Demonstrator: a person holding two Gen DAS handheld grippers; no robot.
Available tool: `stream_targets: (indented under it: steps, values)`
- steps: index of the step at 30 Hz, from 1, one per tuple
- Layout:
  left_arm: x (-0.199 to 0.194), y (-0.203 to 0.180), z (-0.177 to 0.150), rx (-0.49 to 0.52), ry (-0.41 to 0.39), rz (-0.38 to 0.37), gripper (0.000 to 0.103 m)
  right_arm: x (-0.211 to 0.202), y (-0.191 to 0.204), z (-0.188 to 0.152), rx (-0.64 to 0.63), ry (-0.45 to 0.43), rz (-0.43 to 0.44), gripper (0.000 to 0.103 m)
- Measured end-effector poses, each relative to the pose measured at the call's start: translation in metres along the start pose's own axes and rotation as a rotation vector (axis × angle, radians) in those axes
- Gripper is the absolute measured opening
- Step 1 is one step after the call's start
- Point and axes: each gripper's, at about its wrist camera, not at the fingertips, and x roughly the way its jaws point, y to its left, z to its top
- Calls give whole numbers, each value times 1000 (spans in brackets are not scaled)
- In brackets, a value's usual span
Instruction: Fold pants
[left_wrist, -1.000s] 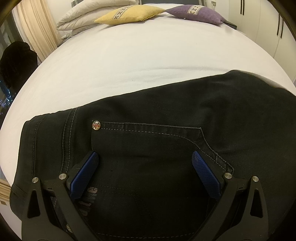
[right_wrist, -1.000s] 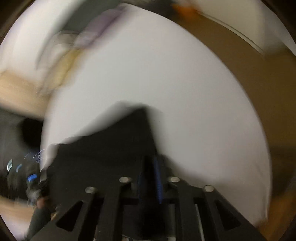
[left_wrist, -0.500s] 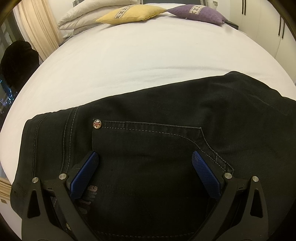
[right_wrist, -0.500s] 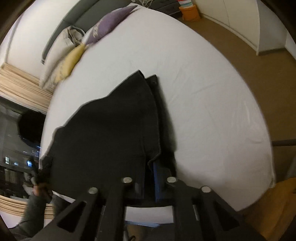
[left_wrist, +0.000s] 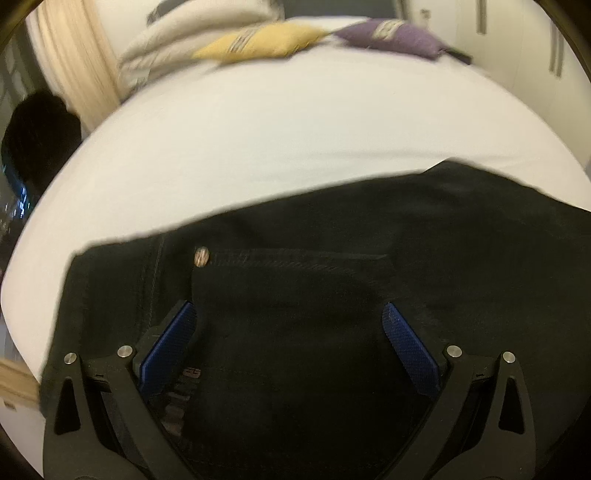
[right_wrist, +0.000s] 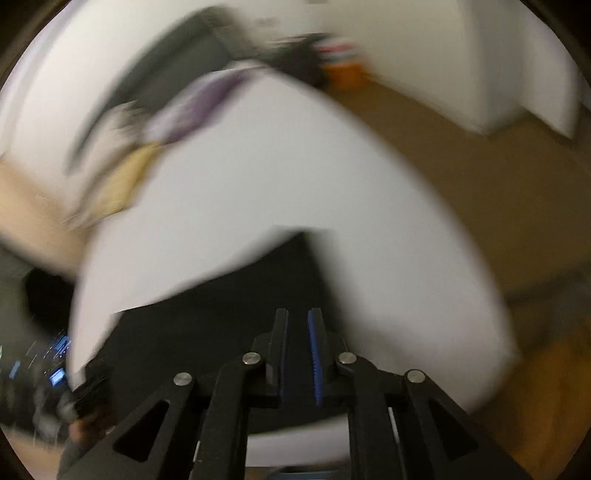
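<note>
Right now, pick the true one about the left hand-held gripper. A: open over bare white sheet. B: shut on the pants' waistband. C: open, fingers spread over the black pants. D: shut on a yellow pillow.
C: the left hand-held gripper has its blue pads wide apart over the black pants, near the back-pocket rivet.

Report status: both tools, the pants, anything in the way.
Left tool open, fingers spread over the pants. Right tool nearly shut, no cloth visibly gripped; view blurred. Pants flat on bed. Pillows far off, nothing obstructing.
</note>
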Motion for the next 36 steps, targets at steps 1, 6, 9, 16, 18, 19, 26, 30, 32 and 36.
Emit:
stream_targets:
  steps: [1,6,9,16,18,19,26,30,32,36]
  values:
    - [-10,-6,2,17,-24,9,103,11,22,5,-50,17,84,14]
    - [-37,-41,15,42,-99,-73,103,122,98,3,-154,263,324,16]
    - [-28,-70,18,104,-91,-107,103,165,65,6,-65,295,226,0]
    - [5,-94,6,125,-33,-117,103,81,-82,34,328,-106,110,5]
    - [-2,-95,7,119,-48,-100,103,51,-79,27,322,-165,49,9]
    - [-9,-97,9,107,-69,-109,103,39,-67,20,298,-184,140,9]
    - [-23,-140,7,206,-100,-165,103,81,65,-68,57,61,500,30]
    - [-1,-132,-3,163,-34,-171,103,112,15,-82,228,123,384,0]
    - [2,-121,-6,130,-21,-201,103,85,-9,-74,249,31,288,0]
    - [-1,-120,-10,130,-29,-157,103,35,-21,-60,252,-95,112,6]
